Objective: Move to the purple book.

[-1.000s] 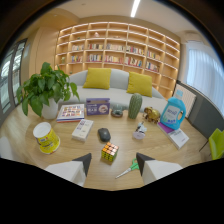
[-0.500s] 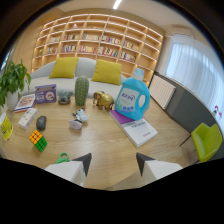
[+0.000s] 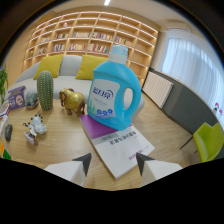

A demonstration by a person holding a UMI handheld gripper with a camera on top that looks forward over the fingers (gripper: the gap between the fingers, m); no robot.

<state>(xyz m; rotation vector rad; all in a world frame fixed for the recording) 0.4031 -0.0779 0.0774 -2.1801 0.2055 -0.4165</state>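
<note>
Far over on the left I've got a small purple box (image 3: 16, 96) standing on the wooden surface (image 3: 60, 142), with a pale little figure beside it that I can't make out. Next along, a green cactus (image 3: 45, 90) stands upright, and nearer to me a small black-and-white toy (image 3: 34, 128) sits well apart from it. Moving on, a golden elephant figurine (image 3: 73, 101) stands just beside the big blue detergent bottle (image 3: 112, 94), white cap up top, handle on its far side.

Now the one I'm after: the purple book (image 3: 94, 125) lies flat on the surface, tucked against the foot of the bottle, with a white book (image 3: 122, 148) lying over its near end. The white one reaches down between my fingertips.

My tool (image 3: 113, 163) is spread wide, fingers apart and gripping nothing, both tips hovering just short of the purple book, which sits just ahead of them.

Further right, a grey panel and a radiator run along by a curtained window, and a lime-green chair (image 3: 209, 142) stands at the far end. Behind it all, a sofa with yellow cushions (image 3: 89, 66) and tall bookshelves (image 3: 95, 37).
</note>
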